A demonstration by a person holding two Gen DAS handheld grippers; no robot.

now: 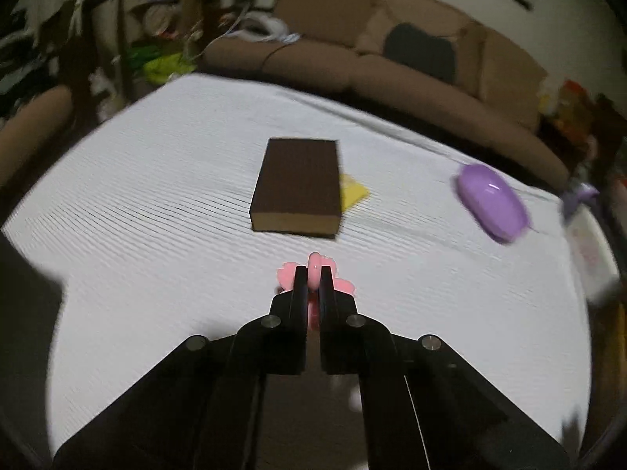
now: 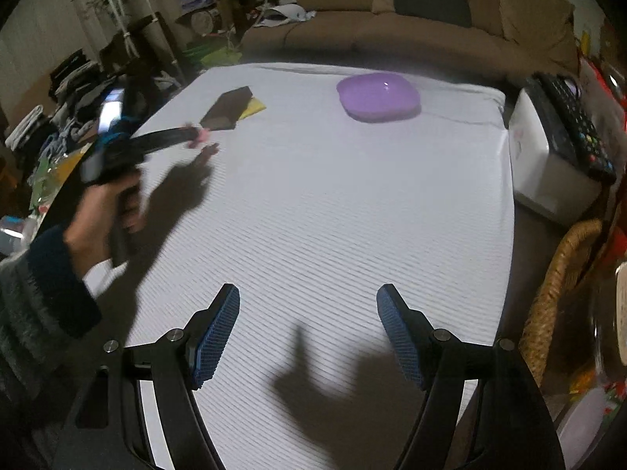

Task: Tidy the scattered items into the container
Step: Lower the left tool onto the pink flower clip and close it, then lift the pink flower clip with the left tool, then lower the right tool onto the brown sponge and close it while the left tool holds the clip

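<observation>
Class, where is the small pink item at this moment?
Left wrist view: the pink item sits pinched in the left hand-held gripper, on the white cloth just before the brown sponge.

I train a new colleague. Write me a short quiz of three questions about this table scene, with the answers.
1. True or false: the right gripper holds the brown sponge.
2. What colour is the small item the left gripper is shut on?
3. What sticks out from under the sponge? A) yellow cloth B) red pen C) spoon

Key: 1. False, it is open and empty. 2. Pink. 3. A.
</observation>
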